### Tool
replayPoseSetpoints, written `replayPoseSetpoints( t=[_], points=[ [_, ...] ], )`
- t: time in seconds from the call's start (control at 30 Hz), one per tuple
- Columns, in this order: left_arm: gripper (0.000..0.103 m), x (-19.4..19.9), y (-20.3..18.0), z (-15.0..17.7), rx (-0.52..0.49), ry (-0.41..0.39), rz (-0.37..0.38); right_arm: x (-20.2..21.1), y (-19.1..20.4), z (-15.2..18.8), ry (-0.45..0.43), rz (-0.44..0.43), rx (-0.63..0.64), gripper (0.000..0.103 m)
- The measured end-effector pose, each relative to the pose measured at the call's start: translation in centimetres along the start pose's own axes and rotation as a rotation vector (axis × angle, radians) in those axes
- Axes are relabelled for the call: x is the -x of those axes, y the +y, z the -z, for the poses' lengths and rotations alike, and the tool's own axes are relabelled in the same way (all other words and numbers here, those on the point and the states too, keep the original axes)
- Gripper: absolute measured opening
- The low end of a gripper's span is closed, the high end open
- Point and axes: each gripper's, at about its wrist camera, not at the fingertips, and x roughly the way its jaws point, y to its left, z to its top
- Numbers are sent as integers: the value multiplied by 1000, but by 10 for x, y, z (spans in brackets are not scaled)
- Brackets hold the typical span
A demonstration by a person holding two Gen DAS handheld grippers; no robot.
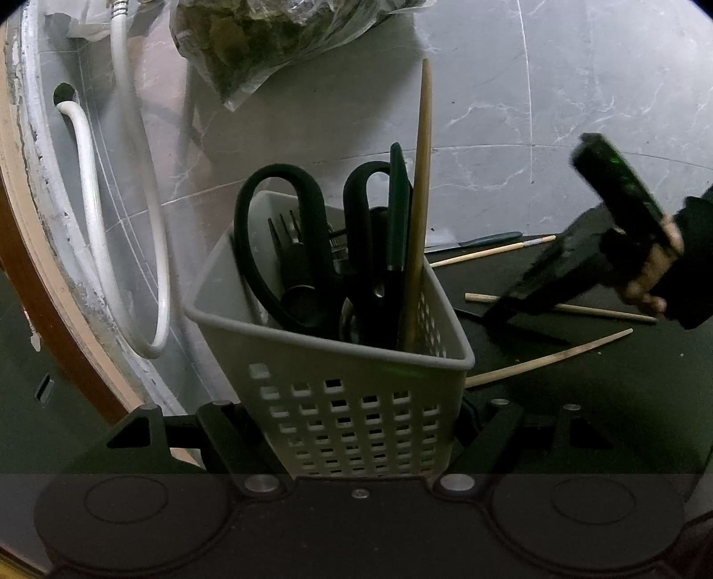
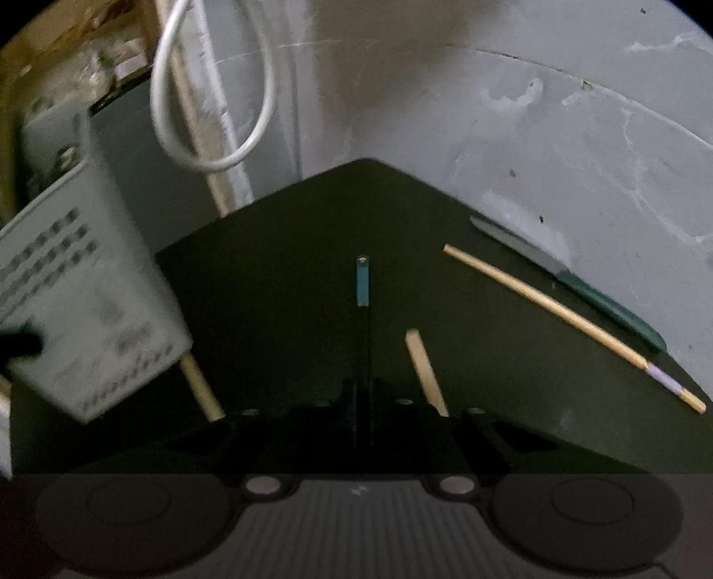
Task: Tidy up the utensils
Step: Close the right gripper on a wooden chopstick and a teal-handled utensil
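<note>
My left gripper (image 1: 356, 414) is shut on a white perforated basket (image 1: 329, 356), one finger (image 1: 223, 423) on each side. Inside stand black scissors (image 1: 285, 249), a fork (image 1: 285, 227), a green-handled utensil (image 1: 399, 214) and an upright chopstick (image 1: 421, 200). To the right, my right gripper (image 1: 499, 309) points down at the dark tabletop. In its own view the right gripper (image 2: 363, 392) is shut, with a thin dark utensil with a teal end (image 2: 363, 280) sticking forward from between the fingers. Loose chopsticks (image 2: 557, 311) (image 2: 425, 369) (image 2: 200, 387) and a green-handled knife (image 2: 610, 307) lie on the top.
The dark tabletop (image 2: 289, 267) ends in a corner against a grey marble wall (image 1: 579, 111). A white hose (image 1: 89, 200) loops down the wall at left, and a plastic bag (image 1: 276, 40) hangs above the basket. A person's hand (image 1: 655, 285) grips the right tool.
</note>
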Motion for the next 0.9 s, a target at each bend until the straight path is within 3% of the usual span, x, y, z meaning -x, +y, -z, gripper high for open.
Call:
replayPoseSetpoints(
  t=[0.5,0.63,0.9],
  points=[
    [80,0,0,0,-2,-1,-3,34,9,35,76,-100,128,5],
    [80,0,0,0,-3,0,-5,34,4,35,77,-91,78,9],
    [80,0,0,1,-4,-1,-5,24,-14,30,30,-159,-142,49]
  ],
)
